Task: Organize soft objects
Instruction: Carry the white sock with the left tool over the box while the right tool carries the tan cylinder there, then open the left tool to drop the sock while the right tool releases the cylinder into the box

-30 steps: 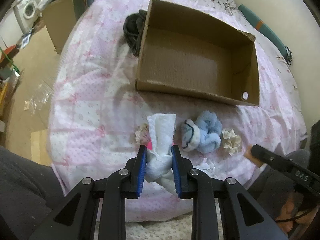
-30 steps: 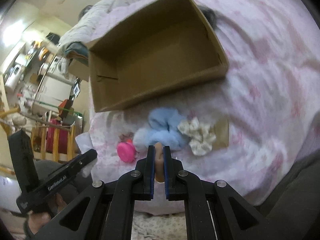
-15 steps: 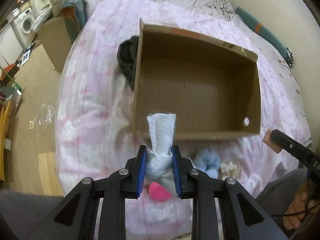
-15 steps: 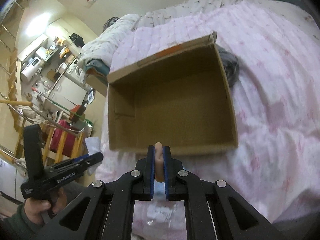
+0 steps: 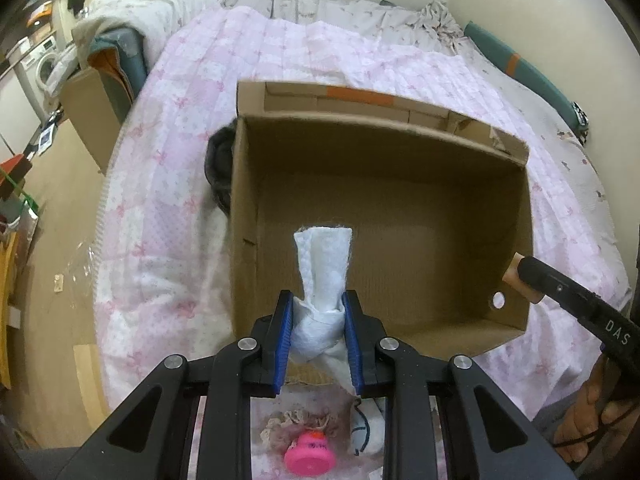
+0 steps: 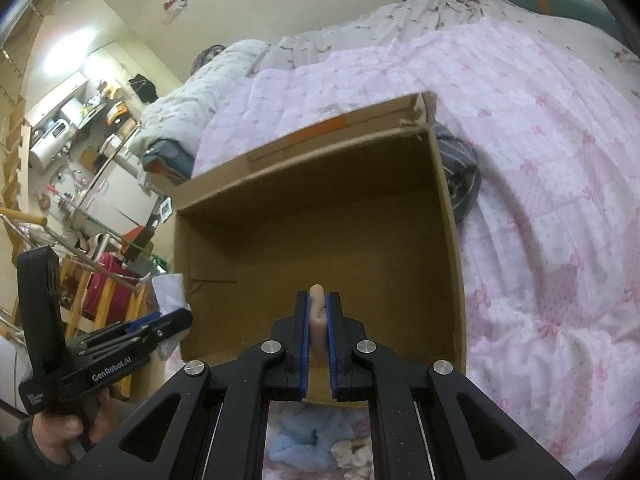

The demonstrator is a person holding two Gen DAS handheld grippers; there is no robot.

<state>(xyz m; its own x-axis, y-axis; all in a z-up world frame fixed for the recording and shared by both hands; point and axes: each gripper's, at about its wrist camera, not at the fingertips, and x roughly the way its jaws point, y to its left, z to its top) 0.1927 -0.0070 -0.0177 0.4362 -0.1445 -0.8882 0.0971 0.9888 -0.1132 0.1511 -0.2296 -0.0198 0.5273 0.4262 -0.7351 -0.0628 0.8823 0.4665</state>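
Over the box [image 5: 384, 216], left hand-held gripper [image 5: 319, 312] clamps white cloth [image 5: 322, 276].

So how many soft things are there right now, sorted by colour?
White: 2, the knotted cloth and a white sock
Cream: 2, the lace scrunchie and a frilly scrunchie
Pink: 1, the pink toy
Light blue: 1, the fluffy blue piece
Peach: 1, the pale item
Dark grey: 1, a bundle
Total: 8
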